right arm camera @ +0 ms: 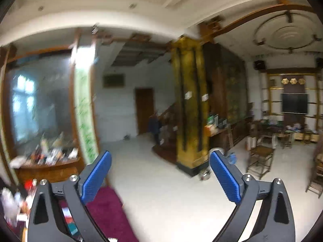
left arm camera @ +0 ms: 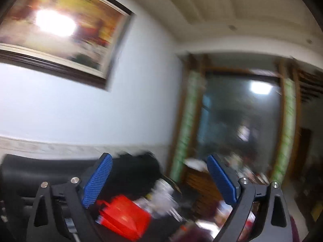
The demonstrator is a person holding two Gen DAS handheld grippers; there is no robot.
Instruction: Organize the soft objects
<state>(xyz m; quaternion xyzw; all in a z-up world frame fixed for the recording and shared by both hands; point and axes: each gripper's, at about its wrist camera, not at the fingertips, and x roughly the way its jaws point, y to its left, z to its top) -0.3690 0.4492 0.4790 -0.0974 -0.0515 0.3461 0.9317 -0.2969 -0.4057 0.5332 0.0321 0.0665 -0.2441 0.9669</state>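
Left wrist: my left tongs (left arm camera: pixel 159 177) gape, empty, aimed level, red bag (left arm camera: pixel 125 215) at 6 o'clock | right tongs (right arm camera: pixel 160 175) gape, empty, over floor (right arm camera: pixel 161 181) | likely between picks.

Left gripper (left arm camera: pixel 159 178), right gripper (right arm camera: pixel 160 176): black angular arms, silver round screws, blue textured pads (right arm camera: pixel 95 178).
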